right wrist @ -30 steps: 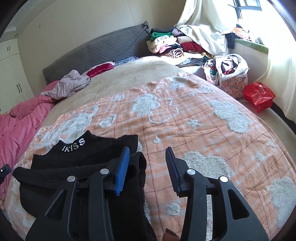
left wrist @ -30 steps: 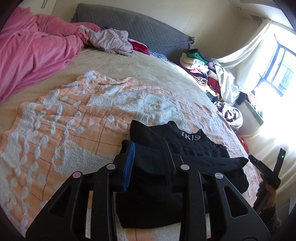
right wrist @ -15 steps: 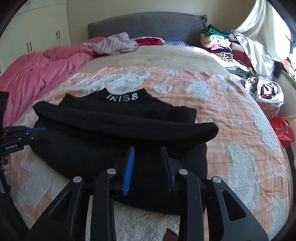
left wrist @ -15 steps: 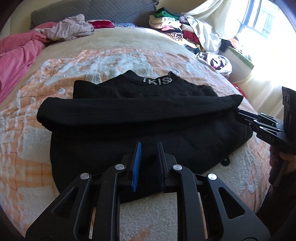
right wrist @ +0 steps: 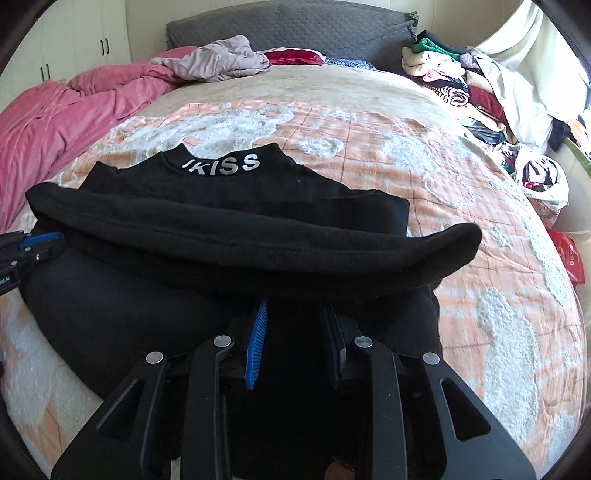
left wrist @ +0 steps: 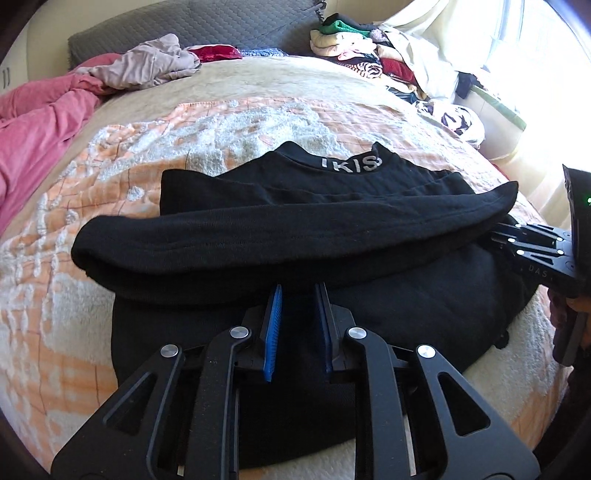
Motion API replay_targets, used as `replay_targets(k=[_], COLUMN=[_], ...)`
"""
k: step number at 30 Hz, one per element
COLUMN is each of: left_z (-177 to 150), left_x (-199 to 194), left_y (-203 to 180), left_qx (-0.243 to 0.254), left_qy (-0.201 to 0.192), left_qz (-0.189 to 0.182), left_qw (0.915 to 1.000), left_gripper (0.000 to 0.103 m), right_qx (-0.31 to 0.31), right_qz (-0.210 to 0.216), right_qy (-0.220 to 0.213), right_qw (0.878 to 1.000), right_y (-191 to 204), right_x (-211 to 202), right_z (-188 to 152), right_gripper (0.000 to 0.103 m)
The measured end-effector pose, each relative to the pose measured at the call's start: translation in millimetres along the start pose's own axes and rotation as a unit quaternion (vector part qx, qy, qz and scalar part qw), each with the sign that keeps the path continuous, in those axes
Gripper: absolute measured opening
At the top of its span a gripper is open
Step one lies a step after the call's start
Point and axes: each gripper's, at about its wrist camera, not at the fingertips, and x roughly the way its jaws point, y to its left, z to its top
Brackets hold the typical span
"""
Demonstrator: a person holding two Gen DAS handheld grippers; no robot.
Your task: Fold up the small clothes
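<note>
A black top (left wrist: pixel 295 236) with white "IKISS" lettering on its collar lies on an orange and white blanket (left wrist: pixel 74 295), its sleeves folded across the body. It also shows in the right wrist view (right wrist: pixel 240 236). My left gripper (left wrist: pixel 297 295) is shut on the top's near hem, with black cloth between the blue pads. My right gripper (right wrist: pixel 293 306) is shut on the same hem further right. The right gripper also shows in the left wrist view (left wrist: pixel 532 251).
A pink duvet (right wrist: pixel 55 118) lies at the left of the bed. Loose clothes (right wrist: pixel 221 61) sit by the grey headboard (right wrist: pixel 295 26). A stack of folded clothes (right wrist: pixel 443 74) and a bag of clothes (right wrist: pixel 535 173) are at the right.
Both grippers swung round to the top's near hem and narrowed on the cloth. The hem has risen slightly toward the collar since half a second ago.
</note>
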Motion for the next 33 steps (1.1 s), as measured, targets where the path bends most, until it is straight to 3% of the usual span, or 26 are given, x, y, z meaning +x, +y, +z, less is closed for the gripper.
replay_targets(k=[6, 14, 19, 21, 24, 29, 33], left_z=[20, 36, 36, 35, 31, 21, 17], left_x=[-3, -32, -56, -56, -43, -11, 4], left_y=[12, 49, 79, 90, 101, 99, 91], left_qx=[-0.013, -0.078, -0.120, -0.136, -0.141, -0.145, -0.134], left_qy=[-0.041, -0.100, -0.125, -0.119, -0.091, -0.045, -0.035], left_qz=[0.001, -0.002, 0.009, 0.017, 0.037, -0.006, -0.006], left_qw=[0.9991, 0.9919, 0.9848, 0.9834, 0.9852, 0.9884, 0.9903], left_gripper=[0.013, 0.024, 0.038, 0.041, 0.042, 0.042, 0.042], right_qx=[0.032, 0.068, 0.096, 0.107, 0.123, 0.135, 0.138], right_qz=[0.009, -0.010, -0.022, -0.025, -0.023, -0.024, -0.002], right_qy=[-0.015, -0.052, -0.064, -0.064, -0.059, -0.039, -0.024], right_qw=[0.999, 0.996, 0.993, 0.992, 0.990, 0.990, 0.990], right_y=[-14, -34, -55, -63, -74, -86, -87], right_x=[10, 8, -2, -4, -3, 6, 17], right_z=[22, 35, 34, 34, 33, 28, 25], right_gripper=[0.026, 0.028, 0.037, 0.040, 0.053, 0.053, 0.053])
